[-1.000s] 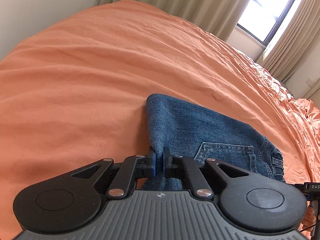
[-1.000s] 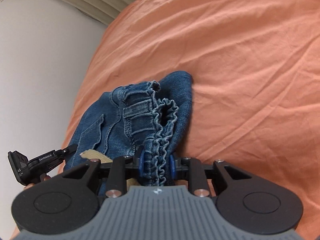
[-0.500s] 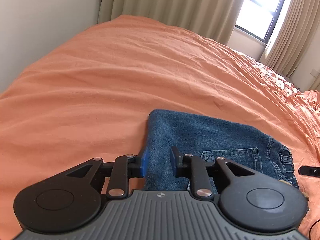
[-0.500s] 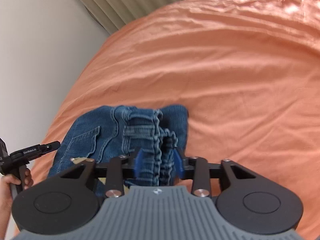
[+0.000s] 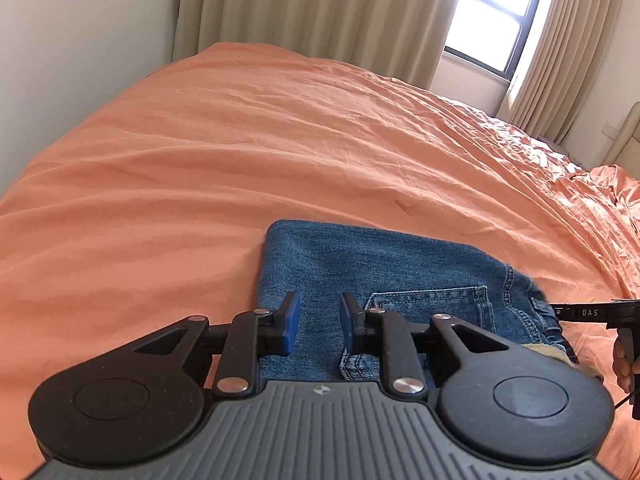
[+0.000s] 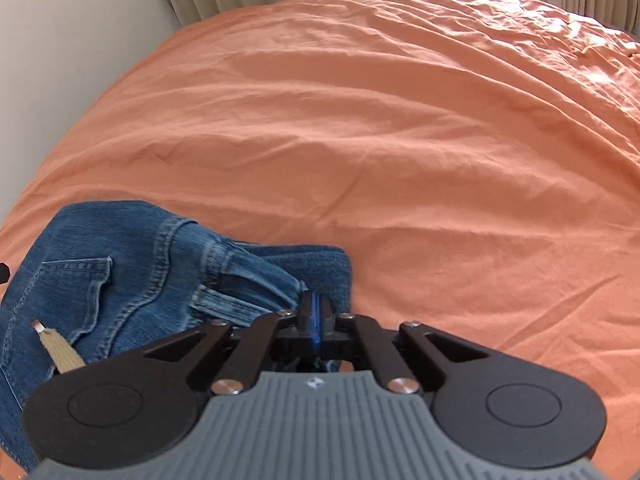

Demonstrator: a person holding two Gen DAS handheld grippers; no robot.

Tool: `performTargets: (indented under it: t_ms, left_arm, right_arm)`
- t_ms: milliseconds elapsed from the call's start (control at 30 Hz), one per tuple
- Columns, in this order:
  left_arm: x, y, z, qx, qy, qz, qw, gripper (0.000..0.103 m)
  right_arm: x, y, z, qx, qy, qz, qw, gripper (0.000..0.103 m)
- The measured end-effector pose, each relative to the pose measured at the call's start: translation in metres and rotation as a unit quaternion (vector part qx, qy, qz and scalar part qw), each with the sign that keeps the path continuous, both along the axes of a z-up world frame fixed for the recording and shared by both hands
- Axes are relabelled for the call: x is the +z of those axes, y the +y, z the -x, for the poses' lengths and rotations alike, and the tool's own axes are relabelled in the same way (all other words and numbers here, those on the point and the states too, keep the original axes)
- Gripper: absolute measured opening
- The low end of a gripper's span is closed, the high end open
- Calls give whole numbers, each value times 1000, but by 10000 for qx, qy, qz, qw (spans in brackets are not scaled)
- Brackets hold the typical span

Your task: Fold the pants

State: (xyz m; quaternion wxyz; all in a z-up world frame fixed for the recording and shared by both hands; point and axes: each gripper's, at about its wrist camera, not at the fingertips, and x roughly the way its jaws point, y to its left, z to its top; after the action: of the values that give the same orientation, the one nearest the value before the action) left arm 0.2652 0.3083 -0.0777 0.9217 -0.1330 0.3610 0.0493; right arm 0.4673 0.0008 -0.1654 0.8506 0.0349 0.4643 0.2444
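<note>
Blue pads of the left gripper (image 5: 319, 328) stand apart over the folded pants (image 5: 384, 272) — nothing pinched. The right gripper (image 6: 316, 322) is pressed together, empty, with the denim at its ten o'clock. Pants lie on the orange bedsheet (image 5: 240, 140); curtains (image 5: 312, 4) at twelve.

Blue denim pants (image 5: 384, 268), folded into a compact bundle, lying flat on the orange bedsheet (image 5: 240, 152) near its close edge. Back pocket (image 5: 428, 304) facing up, with lighter contrast stitching. Gathered waistband and belt loop (image 6: 224, 300) rumpled at one end; smooth fold edge at the other. Tan tag (image 6: 60, 350) lying on the denim beside the pocket.
</note>
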Motion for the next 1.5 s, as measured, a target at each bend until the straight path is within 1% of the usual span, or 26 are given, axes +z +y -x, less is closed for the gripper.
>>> performTargets:
  t_ms: [67,100,233,333,467,500,567,600,633,667,700,733,800,833,900,1000,1033,1067,1100,1167,1233,1300,1367,1400,1433,1500]
  left_arm:
    - [4,-1,5,-99,-45,5,9999,25]
    - [7,-2,7,-159,-61,-32,9999,25]
    - [14,-8,17,-379,-12,-193,9991,25]
    - [18,-13,24,-512,128,-247,9983,25]
    - [23,-23,38,-736,255,-506,9957,30]
    - [24,-24,42,-774,289,-553,9950,30]
    - [24,-25,48,-802,309,-611,9944,30]
    - [23,-25,51,-810,327,-641,9941,30]
    - [22,-26,53,-812,342,-674,9938,30]
    - [21,-26,54,-821,345,-708,9935,30]
    - [21,-27,56,-840,343,-737,9931,30]
    - [20,-27,56,-847,341,-748,9930,30]
    - [18,-26,58,-850,344,-708,9933,30]
    - [17,-26,57,-842,345,-693,9934,30]
    - [14,-25,55,-829,365,-657,9937,30]
    - [8,-23,53,-842,423,-572,9939,30]
    - [4,-23,52,-846,482,-584,9935,30]
    - [-1,-23,51,-841,579,-617,9929,30]
    - [-8,-23,50,-869,686,-648,9917,30]
    - [-18,-21,50,-905,822,-714,9899,31]
    - [-17,-19,54,-869,844,-839,9891,31]
    - [-7,-21,64,-832,675,-904,9901,31]
    - [3,-27,77,-955,474,-838,9908,31]
    - [6,-31,83,-1036,468,-838,9900,31]
    - [6,-36,88,-1104,504,-887,9886,31]
    - [1,-43,98,-1194,651,-1091,9847,27]
  right_arm:
    - [13,-9,10,-1,-165,-191,9997,0]
    - [21,-9,17,83,-291,-203,9993,0]
    - [55,8,53,817,-979,-85,9918,0]
    - [70,22,72,1239,-1188,-74,9851,0]
    - [80,40,94,1594,-1671,399,9721,1]
    - [81,43,96,1557,-1745,594,9705,4]
    - [81,42,94,1306,-1860,921,9695,4]
    - [81,39,91,1142,-1813,1011,9715,4]
    - [80,34,87,1018,-1723,997,9747,4]
    - [81,27,82,915,-1611,889,9787,5]
    - [83,22,82,882,-1527,727,9816,8]
    - [86,19,82,877,-1490,576,9833,9]
    - [91,20,90,990,-1556,389,9821,23]
    - [92,23,92,1108,-1596,313,9804,25]
    - [85,34,90,1209,-1484,333,9809,25]
    - [58,44,76,1008,-1197,620,9857,23]
    - [47,45,70,918,-1081,778,9868,21]
    - [34,44,62,831,-876,887,9887,16]
    - [26,40,58,745,-750,815,9910,15]
    - [25,32,58,630,-664,658,9936,15]
    - [37,30,69,648,-788,682,9924,16]
    - [54,22,90,772,-1001,415,9911,18]
    - [65,17,111,892,-1159,216,9890,21]
    - [68,15,122,953,-1228,159,9877,25]
    - [68,14,133,1016,-1287,151,9863,27]
    - [63,13,150,1065,-1392,245,9842,27]
